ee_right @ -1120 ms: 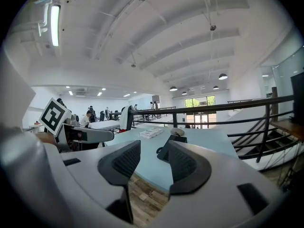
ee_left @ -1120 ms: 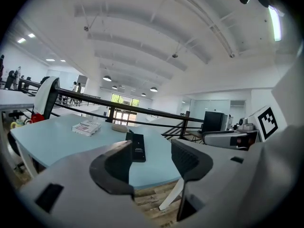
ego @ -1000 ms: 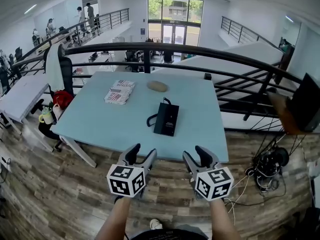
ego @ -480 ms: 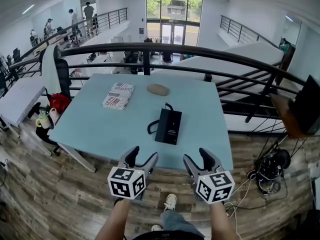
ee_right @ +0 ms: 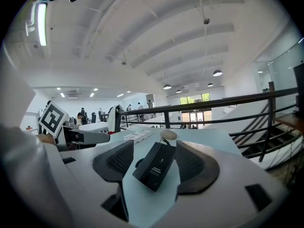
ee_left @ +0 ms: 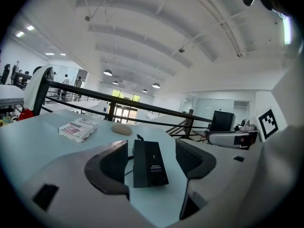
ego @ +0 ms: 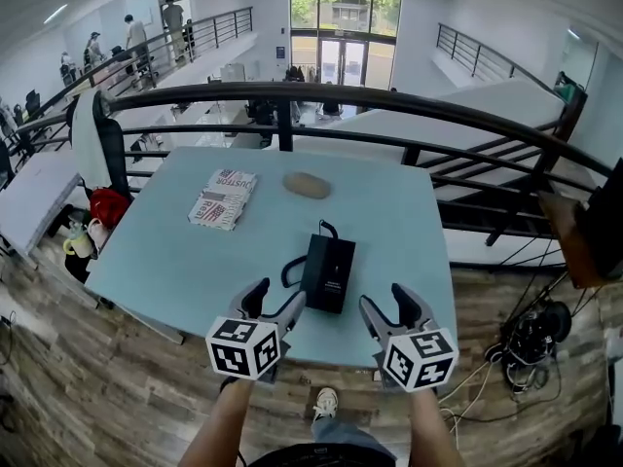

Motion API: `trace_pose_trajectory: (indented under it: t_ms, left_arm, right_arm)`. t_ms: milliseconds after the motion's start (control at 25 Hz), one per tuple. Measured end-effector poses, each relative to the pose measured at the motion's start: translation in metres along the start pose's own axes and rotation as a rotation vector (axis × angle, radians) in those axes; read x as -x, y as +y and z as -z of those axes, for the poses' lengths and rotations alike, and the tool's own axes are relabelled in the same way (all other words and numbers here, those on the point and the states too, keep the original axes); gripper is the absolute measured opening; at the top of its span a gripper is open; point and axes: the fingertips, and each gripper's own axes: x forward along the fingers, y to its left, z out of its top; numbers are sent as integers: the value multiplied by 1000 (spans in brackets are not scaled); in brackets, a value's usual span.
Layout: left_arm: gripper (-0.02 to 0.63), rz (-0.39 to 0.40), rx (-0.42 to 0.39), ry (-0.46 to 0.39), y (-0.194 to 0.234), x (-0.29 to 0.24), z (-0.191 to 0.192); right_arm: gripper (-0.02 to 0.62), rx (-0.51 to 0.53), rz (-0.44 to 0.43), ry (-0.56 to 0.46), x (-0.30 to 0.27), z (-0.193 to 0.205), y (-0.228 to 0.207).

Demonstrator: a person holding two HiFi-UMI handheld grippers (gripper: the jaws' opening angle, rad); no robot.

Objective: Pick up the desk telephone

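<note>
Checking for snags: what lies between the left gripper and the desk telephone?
Only bare table separates the left gripper from the desk telephone, as the left gripper view shows.

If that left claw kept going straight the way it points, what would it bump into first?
Probably the phone: it lies on the table straight ahead, framed between the open jaws of the left gripper. Depth is hard to judge.
</note>
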Motion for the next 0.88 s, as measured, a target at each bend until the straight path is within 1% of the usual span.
trace_pose_trajectory:
  t_ms: [280,560,760,880]
  left_arm:
    - [296,-20,1,28,19,-65,-19]
    - [296,-28,15,76,37,-111,-19]
    - [296,-19,39,126,47,-134,-7]
    - [296,8,64,176,51,-144,8]
  right_arm:
    - [259,-29,-19,25,-55,-12,-49]
    - [262,-49,-52,64,-97,-9,-79]
    - [265,-83,-83,98,-120,1,-88]
    - [267,-116,-104,124,-130,11,-90]
